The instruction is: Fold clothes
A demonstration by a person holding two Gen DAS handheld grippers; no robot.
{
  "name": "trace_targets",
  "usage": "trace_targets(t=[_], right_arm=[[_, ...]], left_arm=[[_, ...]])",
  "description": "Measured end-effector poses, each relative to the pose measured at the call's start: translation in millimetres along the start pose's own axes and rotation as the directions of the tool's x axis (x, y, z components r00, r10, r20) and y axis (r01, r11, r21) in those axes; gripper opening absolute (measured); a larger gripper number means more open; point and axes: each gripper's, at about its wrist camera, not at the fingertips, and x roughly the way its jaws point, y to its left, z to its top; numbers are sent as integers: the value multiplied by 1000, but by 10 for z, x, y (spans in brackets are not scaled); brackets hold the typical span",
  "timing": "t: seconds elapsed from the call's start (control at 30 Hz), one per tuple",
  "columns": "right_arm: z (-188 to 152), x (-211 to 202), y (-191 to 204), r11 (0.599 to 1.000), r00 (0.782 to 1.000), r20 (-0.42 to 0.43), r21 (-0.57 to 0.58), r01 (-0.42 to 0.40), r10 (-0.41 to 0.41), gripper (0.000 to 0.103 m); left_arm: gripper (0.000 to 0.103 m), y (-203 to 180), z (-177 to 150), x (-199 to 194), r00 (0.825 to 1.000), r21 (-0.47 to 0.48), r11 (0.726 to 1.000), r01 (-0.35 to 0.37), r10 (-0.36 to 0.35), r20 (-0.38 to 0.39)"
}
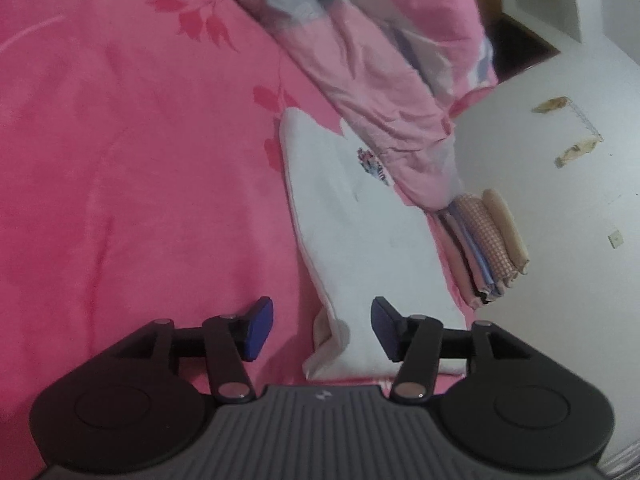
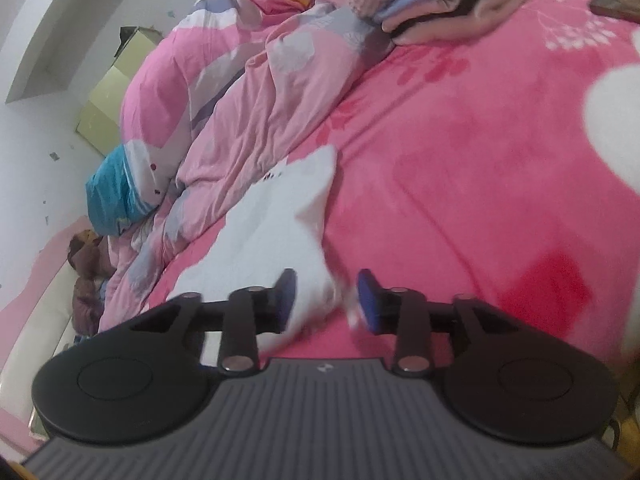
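A white garment [image 1: 352, 224] lies folded in a long strip on the pink bed cover [image 1: 140, 180], with a small coloured print near its far end. My left gripper [image 1: 322, 330] is open over its near end, one blue pad on each side of the cloth's left corner. In the right wrist view the same white garment [image 2: 276, 224] runs away to the upper left. My right gripper [image 2: 326, 300] is open around the garment's near corner, which sits between the blue pads without being pinched.
A crumpled pink quilt [image 2: 248, 92] lies along the far side of the garment. A pile of folded clothes [image 1: 488, 248] rests at the bed's edge and appears as the pile of folded clothes [image 2: 440, 0] in the right view. A dark phone [image 2: 616, 2] lies on the cover.
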Motion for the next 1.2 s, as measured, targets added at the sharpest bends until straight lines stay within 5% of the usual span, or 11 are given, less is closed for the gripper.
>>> trace_targets(t=[0.33,0.4,0.47,0.5,0.67,1.2], right_arm=[[217,657,172,994,991,-135,-102,-32,18,47],[198,671,239,989,990,-138,-145,-39,19,37],[177,678,302,982,991,-137,-186,-37,12,14],[168,679,323,979,991,-135,-199,-37,10,12],[141,603,342,975,994,-104,-216,-50,28,2],[58,318,297,974,996,-83,-221,-56,38,0]], left_arm=[[13,-245,-51,269,997,119,991,-63,68,-38],[11,-262,-75,257,997,134,989,-67,72,-29],[6,-271,-94,245,997,144,987,-69,73,-21],[5,-273,-100,240,997,145,987,-69,73,-18],[2,-295,-122,211,998,153,986,-66,67,-6],[1,-273,-287,65,999,163,986,-21,27,-36]])
